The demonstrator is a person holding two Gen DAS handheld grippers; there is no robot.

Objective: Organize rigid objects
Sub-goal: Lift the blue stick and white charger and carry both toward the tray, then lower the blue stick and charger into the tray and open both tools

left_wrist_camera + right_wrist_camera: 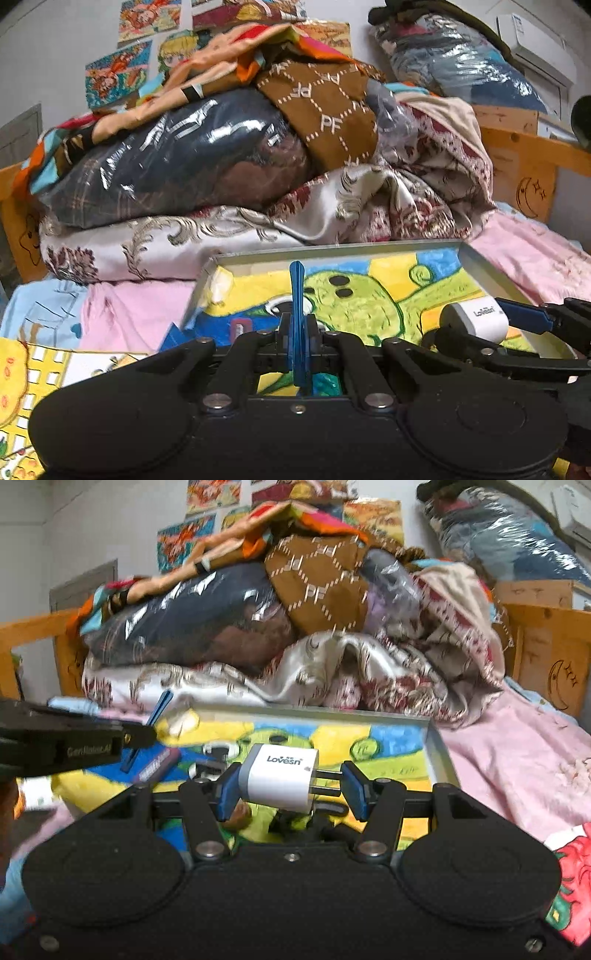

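Note:
A white Lovesn charger plug (280, 781) sits between the blue pads of my right gripper (291, 788), which is shut on it, prongs pointing right, held over a shallow grey tray (437, 749) lined with a colourful drawing. The charger (476, 321) and the right gripper (532, 317) also show at the right of the left wrist view. My left gripper (297, 314) is shut with its blue fingers pressed together, empty, over the tray (332, 251). It also shows at the left of the right wrist view (147, 734). A dark small stick-like object (159, 764) lies in the tray.
The tray rests on a bed with a pink sheet (517, 746). A tall pile of folded blankets and bagged bedding (240, 155) stands right behind it. A wooden bed frame (524, 158) runs along the back. Drawings (37, 387) lie at the left.

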